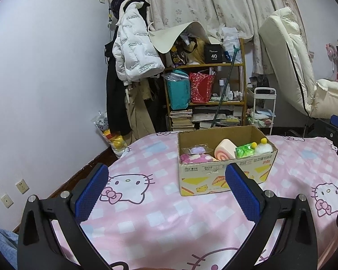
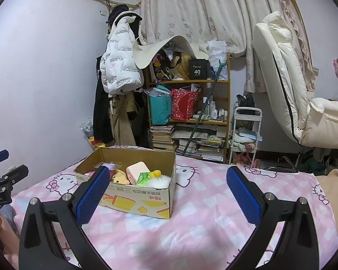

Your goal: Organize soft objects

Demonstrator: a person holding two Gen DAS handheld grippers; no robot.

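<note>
A cardboard box (image 1: 225,175) (image 2: 137,198) stands on the pink Hello Kitty bed sheet (image 1: 164,220) (image 2: 191,220). It holds soft toys: a pink roll-cake squishy (image 1: 225,151) (image 2: 138,171), a green packet (image 1: 244,150) (image 2: 144,177), a white fluffy toy with yellow pompoms (image 1: 262,147) (image 2: 158,180), a pink plush (image 1: 196,157) and a wrapped purple toy (image 1: 197,149). My left gripper (image 1: 166,173) is open and empty, just in front of the box. My right gripper (image 2: 167,175) is open and empty, with the box behind its left finger.
A cluttered wooden shelf (image 1: 205,85) (image 2: 189,103), hanging coats (image 1: 133,51) (image 2: 119,63) and a white trolley (image 1: 262,108) (image 2: 245,132) stand behind the bed. A cream recliner (image 1: 304,72) (image 2: 293,90) is at the right. A tan pillow (image 2: 335,193) lies at the bed's right.
</note>
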